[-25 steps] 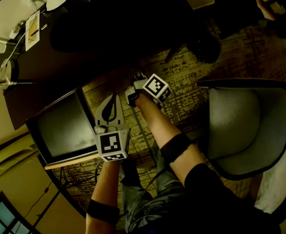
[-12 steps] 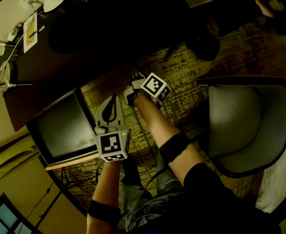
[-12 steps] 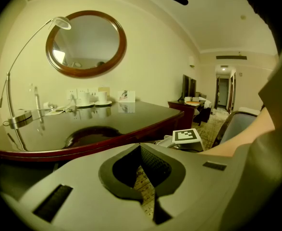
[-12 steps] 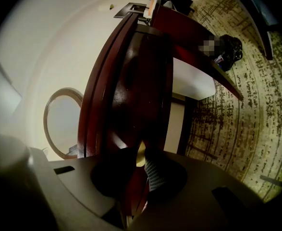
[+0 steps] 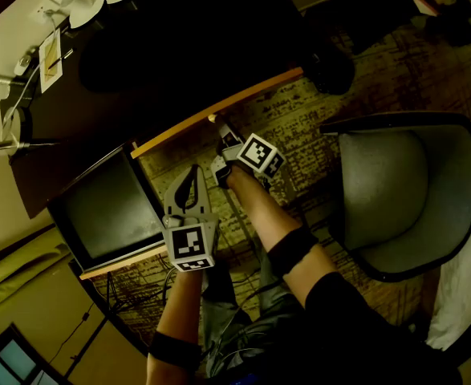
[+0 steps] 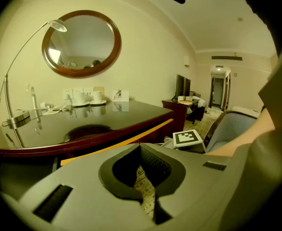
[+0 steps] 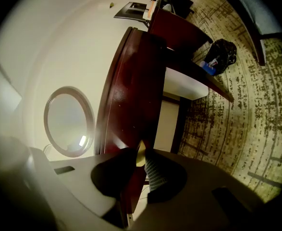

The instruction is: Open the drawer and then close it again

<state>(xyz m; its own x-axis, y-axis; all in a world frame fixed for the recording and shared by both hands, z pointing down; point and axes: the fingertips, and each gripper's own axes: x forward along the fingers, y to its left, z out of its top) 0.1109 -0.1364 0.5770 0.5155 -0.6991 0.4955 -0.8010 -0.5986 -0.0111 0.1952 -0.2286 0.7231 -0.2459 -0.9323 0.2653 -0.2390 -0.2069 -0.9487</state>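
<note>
Hotel room, dim yellow light: dark wood desk [image 5: 99, 87] against the wall, oval mirror [image 6: 80, 42] above it, desk lamp [image 6: 17, 121] and cups [image 6: 90, 97] at the back. Patterned carpet [image 5: 315, 127] below, grey armchair [image 5: 404, 199] off to the right.

Under the desk's front edge the drawer [image 5: 219, 111] stands part way out. Its pale wood top edge shows as a strip along the desk front.

At the drawer's front sits the right gripper [image 5: 217, 127], rolled onto its side so the jaws straddle the thin front panel. Its jaws have just been closing, with that panel pinched between them. Likely a pulling grip, as no handle shows.

Just beside it, over the carpet, hangs the left gripper [image 5: 193, 173]. Its jaws are together with nothing in them, only carpet showing through the gap behind the tips. It looks parked clear of the drawer's path, not needed for this pull.

Step judged: opening stroke under way, closing not yet done.
</note>
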